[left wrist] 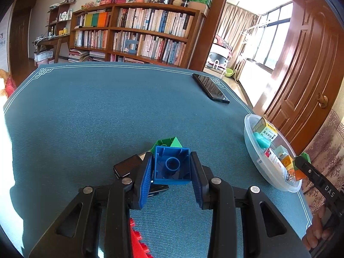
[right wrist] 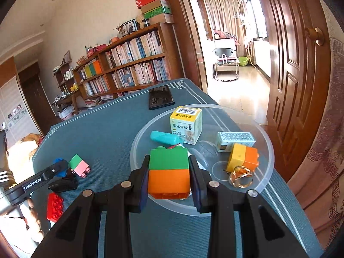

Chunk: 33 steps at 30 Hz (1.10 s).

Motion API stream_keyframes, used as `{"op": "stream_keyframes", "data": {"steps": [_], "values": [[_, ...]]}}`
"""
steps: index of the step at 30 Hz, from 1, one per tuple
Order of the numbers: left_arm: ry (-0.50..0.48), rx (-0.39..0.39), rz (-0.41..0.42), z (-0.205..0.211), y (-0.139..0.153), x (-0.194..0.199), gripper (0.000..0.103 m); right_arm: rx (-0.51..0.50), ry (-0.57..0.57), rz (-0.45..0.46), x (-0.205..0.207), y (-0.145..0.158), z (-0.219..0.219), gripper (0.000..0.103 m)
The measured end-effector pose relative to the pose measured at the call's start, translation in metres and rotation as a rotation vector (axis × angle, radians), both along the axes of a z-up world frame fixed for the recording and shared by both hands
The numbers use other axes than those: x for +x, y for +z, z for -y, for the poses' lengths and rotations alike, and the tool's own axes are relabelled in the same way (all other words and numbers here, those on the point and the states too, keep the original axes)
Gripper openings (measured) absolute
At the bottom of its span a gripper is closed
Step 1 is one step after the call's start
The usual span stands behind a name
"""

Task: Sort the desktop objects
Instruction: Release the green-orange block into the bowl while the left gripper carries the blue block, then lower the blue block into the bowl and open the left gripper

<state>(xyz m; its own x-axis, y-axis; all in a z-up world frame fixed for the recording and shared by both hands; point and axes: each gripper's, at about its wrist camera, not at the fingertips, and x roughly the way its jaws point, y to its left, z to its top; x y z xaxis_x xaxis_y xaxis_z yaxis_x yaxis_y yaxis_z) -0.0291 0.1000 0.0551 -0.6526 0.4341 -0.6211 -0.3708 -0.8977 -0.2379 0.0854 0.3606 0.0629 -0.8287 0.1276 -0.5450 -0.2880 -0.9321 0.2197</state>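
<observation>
Right gripper [right wrist: 168, 177] clamped on green-orange brick stack [right wrist: 168, 172] over near rim of clear tray [right wrist: 266, 142] for drop-off; left gripper [left wrist: 172, 167] clamped on blue brick [left wrist: 172, 165], waiting left.

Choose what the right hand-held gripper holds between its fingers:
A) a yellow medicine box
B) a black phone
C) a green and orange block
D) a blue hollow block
C: in the right wrist view, the right hand-held gripper is shut on the green and orange block, above the clear plastic tray.
</observation>
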Motion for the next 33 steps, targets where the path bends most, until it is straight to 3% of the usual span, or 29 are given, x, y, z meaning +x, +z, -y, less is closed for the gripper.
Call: {"op": "stream_keyframes", "data": {"steps": [10,17,28,33], "values": [[-0.035,-0.037,-0.019,-0.022,0.001,0.010,0.037,0.010,-0.146,0.016,-0.011,-0.018,-0.043,0.037],[-0.064,-0.060,-0.020,-0.037,0.002,0.015,0.037,0.010,-0.173,-0.043,0.002,-0.017,-0.048,0.057],[-0.178,-0.080,-0.052,-0.090,0.021,0.029,0.037,0.043,-0.269,-0.135,0.027,-0.005,-0.054,0.068],[-0.239,-0.098,-0.078,-0.125,0.025,0.033,0.037,0.005,-0.306,-0.117,0.029,-0.007,-0.064,0.069]]}}
